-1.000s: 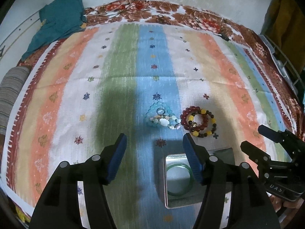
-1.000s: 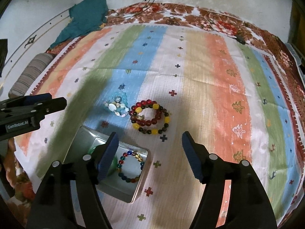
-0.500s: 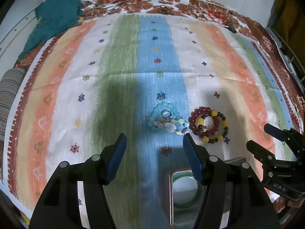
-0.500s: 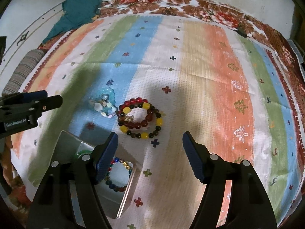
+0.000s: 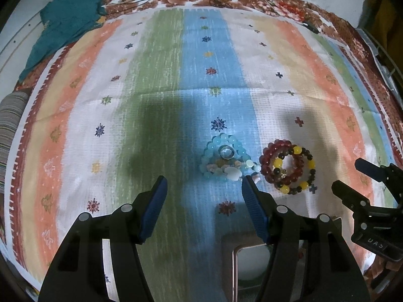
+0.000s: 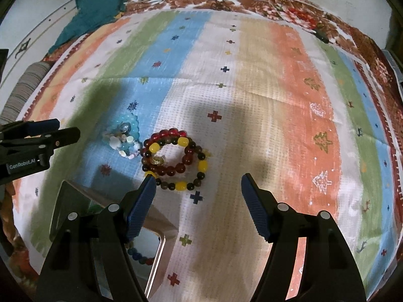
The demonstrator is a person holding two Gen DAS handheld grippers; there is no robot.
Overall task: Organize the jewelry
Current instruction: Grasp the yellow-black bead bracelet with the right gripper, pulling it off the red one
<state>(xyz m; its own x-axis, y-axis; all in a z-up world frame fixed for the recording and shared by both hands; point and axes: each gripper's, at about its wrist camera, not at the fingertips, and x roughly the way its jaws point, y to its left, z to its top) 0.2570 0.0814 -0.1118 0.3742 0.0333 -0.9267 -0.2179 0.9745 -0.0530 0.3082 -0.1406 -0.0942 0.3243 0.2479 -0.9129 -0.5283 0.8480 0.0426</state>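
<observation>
A pile of light-blue and white bead bracelets (image 5: 225,162) lies on the striped cloth, with a ring on top. Beside it on the right lies a dark-red and yellow bead bracelet stack (image 5: 289,167). Both show in the right wrist view, the blue pile (image 6: 124,138) and the red-yellow stack (image 6: 176,159). My left gripper (image 5: 204,188) is open and empty, just short of the blue pile. My right gripper (image 6: 197,187) is open and empty, just short of the red-yellow stack. A metal tin (image 6: 161,249) under the grippers holds a multicoloured bead bracelet (image 6: 139,254).
The striped cloth (image 5: 151,100) covers a floral sheet. A teal cloth (image 5: 68,17) lies at the far left corner, with thin cords near it. A striped cushion (image 5: 10,125) sits at the left edge. A wire rack stands at the right edge (image 5: 385,58).
Both grippers have moved forward over the tin toward the bracelets, which now lie closer in both views. The tin has slid toward the bottom of the frames. Jaws stay open.
</observation>
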